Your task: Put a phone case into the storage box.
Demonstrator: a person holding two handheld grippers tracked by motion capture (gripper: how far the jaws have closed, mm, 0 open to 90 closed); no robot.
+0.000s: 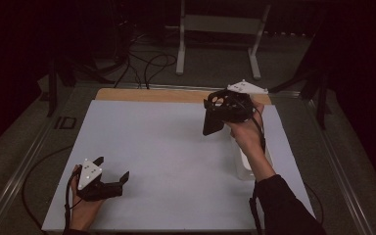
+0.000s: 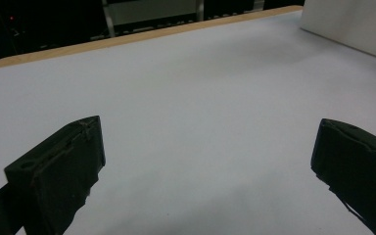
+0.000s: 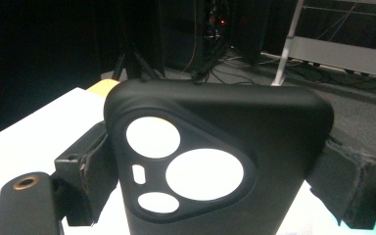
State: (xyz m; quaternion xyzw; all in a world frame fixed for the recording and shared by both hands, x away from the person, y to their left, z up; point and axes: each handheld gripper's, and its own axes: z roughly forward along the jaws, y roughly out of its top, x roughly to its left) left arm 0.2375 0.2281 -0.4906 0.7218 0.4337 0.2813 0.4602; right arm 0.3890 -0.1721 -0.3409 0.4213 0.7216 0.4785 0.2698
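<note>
A black phone case [image 1: 212, 121] with round camera cutouts hangs above the far right of the white sheet [image 1: 166, 156]. My right gripper [image 1: 221, 106] is shut on it. In the right gripper view the case [image 3: 264, 127] stands upright between the two pads [image 3: 85, 166], cutouts facing the camera. My left gripper [image 1: 111, 169] rests low at the near left of the sheet, open, with nothing between its fingers. In the left gripper view its jaws [image 2: 205, 161] stand wide apart over the bare white surface.
A pale, box-like container [image 1: 245, 165] sits on the sheet under the right forearm; it also shows at the far right as a white block [image 2: 357, 24]. The wooden table edge [image 1: 152, 94] runs along the back. Behind it are cables and a metal stand [image 1: 220, 24].
</note>
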